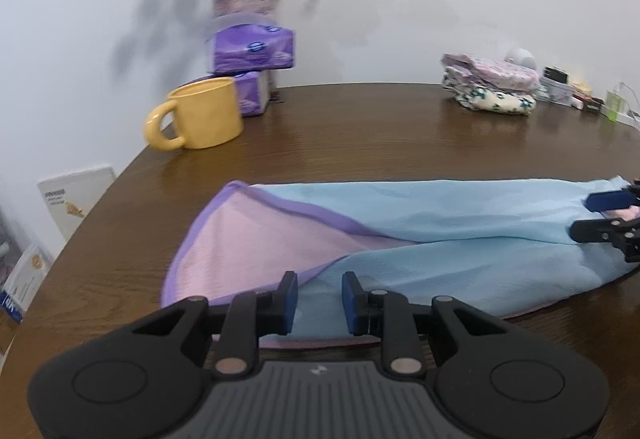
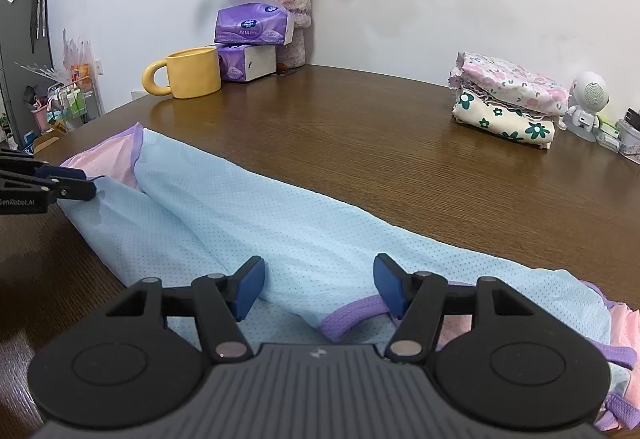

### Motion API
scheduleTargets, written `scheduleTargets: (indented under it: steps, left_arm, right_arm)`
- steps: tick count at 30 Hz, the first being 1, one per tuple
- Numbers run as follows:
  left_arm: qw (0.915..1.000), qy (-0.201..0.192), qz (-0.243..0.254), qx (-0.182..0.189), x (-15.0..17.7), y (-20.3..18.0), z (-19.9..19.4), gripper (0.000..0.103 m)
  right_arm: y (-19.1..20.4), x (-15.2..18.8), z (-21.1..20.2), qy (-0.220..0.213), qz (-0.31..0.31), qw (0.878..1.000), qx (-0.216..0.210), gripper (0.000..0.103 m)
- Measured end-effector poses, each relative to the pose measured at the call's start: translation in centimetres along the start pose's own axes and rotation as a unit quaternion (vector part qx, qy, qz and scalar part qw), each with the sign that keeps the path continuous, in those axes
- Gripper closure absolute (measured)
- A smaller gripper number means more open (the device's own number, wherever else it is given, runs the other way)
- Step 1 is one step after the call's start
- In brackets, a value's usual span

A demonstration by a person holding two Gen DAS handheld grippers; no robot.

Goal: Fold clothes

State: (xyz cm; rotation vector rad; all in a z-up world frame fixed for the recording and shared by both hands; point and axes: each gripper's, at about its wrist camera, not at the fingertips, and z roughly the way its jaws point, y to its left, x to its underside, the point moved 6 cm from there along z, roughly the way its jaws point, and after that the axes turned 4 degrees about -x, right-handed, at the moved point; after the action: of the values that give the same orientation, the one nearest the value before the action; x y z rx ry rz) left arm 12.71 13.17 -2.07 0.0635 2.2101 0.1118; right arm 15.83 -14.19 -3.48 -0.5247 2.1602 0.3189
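Left wrist view: left gripper (image 1: 319,301) jaws sitting slightly apart, gripping nothing, hovering over the light-blue mesh garment with purple trim (image 1: 440,215).
Right gripper (image 2: 320,289): jaws apart, lower centre, straddling blue cloth, probably lining up a fold.

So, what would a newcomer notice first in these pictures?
The light blue garment with purple trim stands out first, stretched along the near side of the brown table. Next comes the yellow mug at the far left, in front of the purple tissue packs. A stack of folded floral clothes sits at the far right.
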Motion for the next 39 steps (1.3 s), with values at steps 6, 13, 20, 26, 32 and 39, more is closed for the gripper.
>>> scheduleTargets:
  steps: [6,13,20,26,32,39]
  left_arm:
    - [0.9997,0.005,-0.012,-0.022,0.5,2.0,-0.4,0.081]
    - [0.9990,0.008,-0.034,-0.027,1.2,3.9,-0.9,0.082]
    - [0.9983,0.009,-0.051,-0.029,1.5,5.1,-0.8,0.084]
    - [0.9975,0.009,-0.064,-0.029,1.3,5.4,-0.9,0.084]
    - [0.9978,-0.008,-0.056,-0.035,-0.2,4.9,-0.7,0.084]
    - [0.9978,-0.039,-0.044,0.031,-3.5,0.2,-0.2,0.072]
  right_arm:
    - [0.1,0.0,0.1,0.002,-0.005,1.000,0.004,0.041]
    - [0.3,0.0,0.2,0.002,-0.006,1.000,0.004,0.041]
    - [0.2,0.0,0.2,0.002,-0.006,1.000,0.004,0.041]
    - [0.2,0.1,0.2,0.002,-0.006,1.000,0.003,0.040]
    - [0.3,0.0,0.2,0.002,-0.007,1.000,0.002,0.039]
    - [0.2,0.0,0.2,0.002,-0.009,1.000,0.002,0.039]
